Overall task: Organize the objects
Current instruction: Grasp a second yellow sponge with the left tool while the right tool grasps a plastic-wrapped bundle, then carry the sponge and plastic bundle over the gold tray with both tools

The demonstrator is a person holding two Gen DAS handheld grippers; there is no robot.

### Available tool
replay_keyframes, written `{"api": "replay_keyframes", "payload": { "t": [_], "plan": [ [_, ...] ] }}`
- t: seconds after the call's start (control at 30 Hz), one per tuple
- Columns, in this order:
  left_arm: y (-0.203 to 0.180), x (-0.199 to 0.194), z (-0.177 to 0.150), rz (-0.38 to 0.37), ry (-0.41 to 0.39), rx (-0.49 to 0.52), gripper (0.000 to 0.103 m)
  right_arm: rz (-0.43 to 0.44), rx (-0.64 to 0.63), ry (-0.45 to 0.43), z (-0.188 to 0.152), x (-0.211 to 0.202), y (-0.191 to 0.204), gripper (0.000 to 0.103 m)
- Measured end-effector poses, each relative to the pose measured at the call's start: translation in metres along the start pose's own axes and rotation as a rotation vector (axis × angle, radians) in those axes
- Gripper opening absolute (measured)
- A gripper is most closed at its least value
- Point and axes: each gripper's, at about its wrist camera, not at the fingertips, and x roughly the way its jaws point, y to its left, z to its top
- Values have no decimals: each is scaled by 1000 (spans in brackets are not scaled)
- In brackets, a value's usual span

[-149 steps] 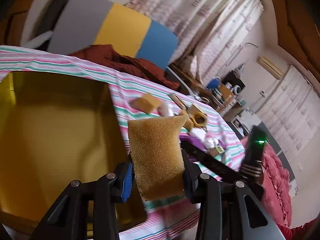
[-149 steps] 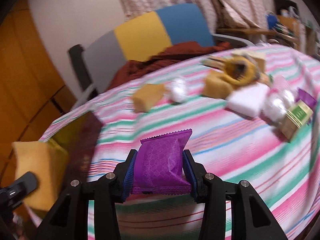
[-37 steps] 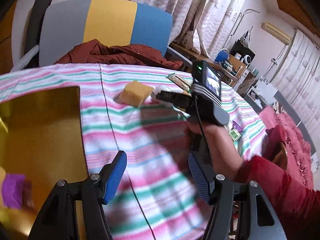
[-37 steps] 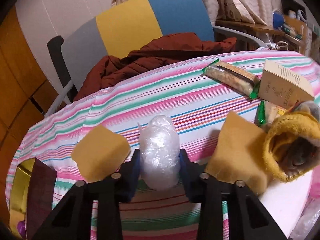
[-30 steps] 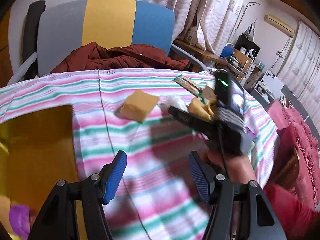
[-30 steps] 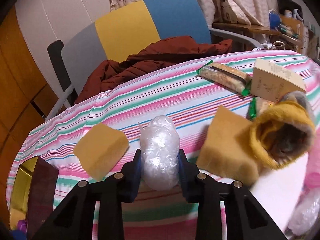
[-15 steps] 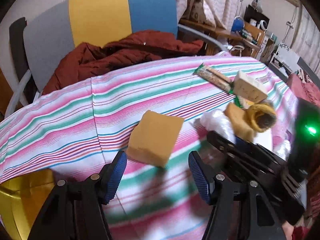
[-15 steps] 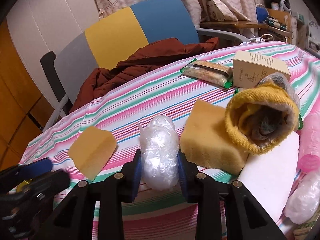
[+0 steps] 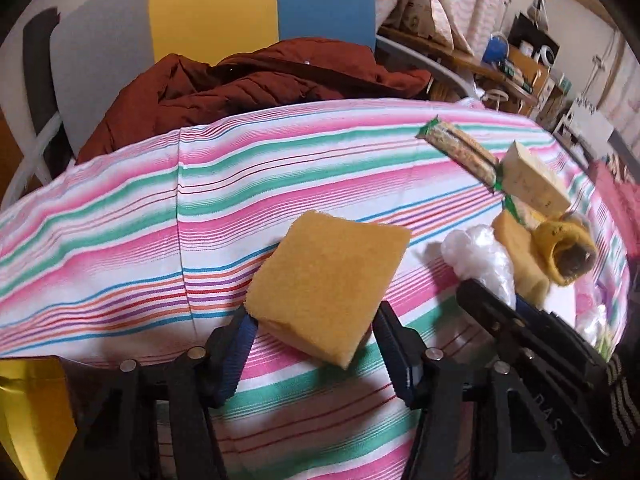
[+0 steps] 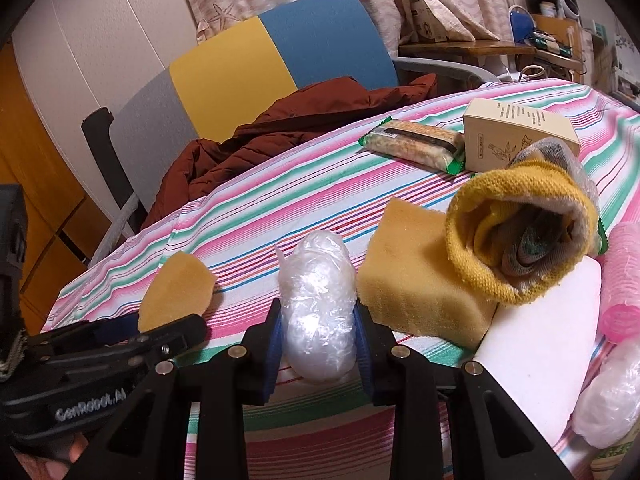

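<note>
A flat yellow sponge point(image 9: 328, 284) lies on the striped tablecloth point(image 9: 120, 240). My left gripper point(image 9: 316, 340) points down at it, its blue pads point(image 9: 236, 344) flanking the sponge's near end. Its jaws are closing with the sponge between them, and the sponge shows no squeeze. The right wrist view shows the same sponge point(image 10: 176, 292) beside the left gripper's fingers point(image 10: 120, 340). My right gripper point(image 10: 318, 344) is shut on a clear plastic-wrapped bundle point(image 10: 316, 312), which rests low on the cloth. That bundle point(image 9: 476, 256) also shows in the left wrist view, at the right.
A thicker yellow sponge point(image 10: 416, 280), a rolled mustard knit piece point(image 10: 520, 240), a white foam block point(image 10: 540, 344), a snack bar point(image 10: 416, 144) and a beige carton point(image 10: 520, 132) crowd the right. A yellow box corner point(image 9: 32, 412) sits lower left. Behind stands a chair with a brown jacket point(image 10: 300, 120).
My left gripper has swung away from the yellow box, come down over the flat sponge, and its jaws have narrowed round it. The right gripper stays shut on the plastic bundle, barely moving.
</note>
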Motion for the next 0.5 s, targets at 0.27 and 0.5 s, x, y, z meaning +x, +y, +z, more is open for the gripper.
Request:
{"api": "replay_keyframes", "payload": {
  "t": [0.27,0.5],
  "plan": [
    [-3,-15,-14,-51,-62,-17,54,-12,-10,-1,0,0,2,32],
    [-6,-46,-41,-141,-142,-84,54,-41,-37,-2,0,1,6,32]
  ]
}}
